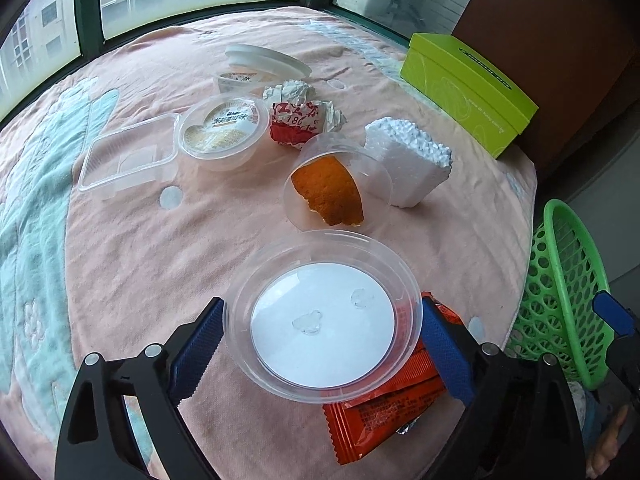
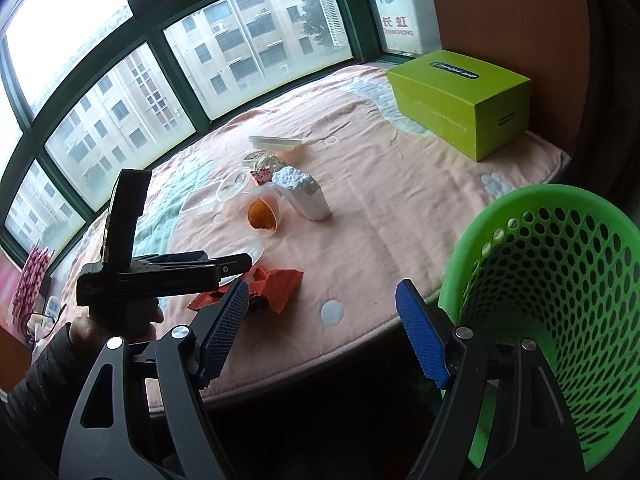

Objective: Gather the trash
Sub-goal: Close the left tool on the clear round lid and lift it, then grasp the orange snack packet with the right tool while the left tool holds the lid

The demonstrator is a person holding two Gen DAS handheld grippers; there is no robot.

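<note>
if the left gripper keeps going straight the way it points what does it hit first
Probably the clear plastic bowl: it sits right between the left gripper's open fingers, lying partly on an orange wrapper. Whether the fingers already touch it is unclear.

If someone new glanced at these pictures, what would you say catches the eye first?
Probably the clear round plastic lid in the foreground, sitting between the open pads of the left tool and overlapping an orange wrapper. Next, the bright green perforated basket beside the right tool, and the orange peel inside a tipped clear cup.
</note>
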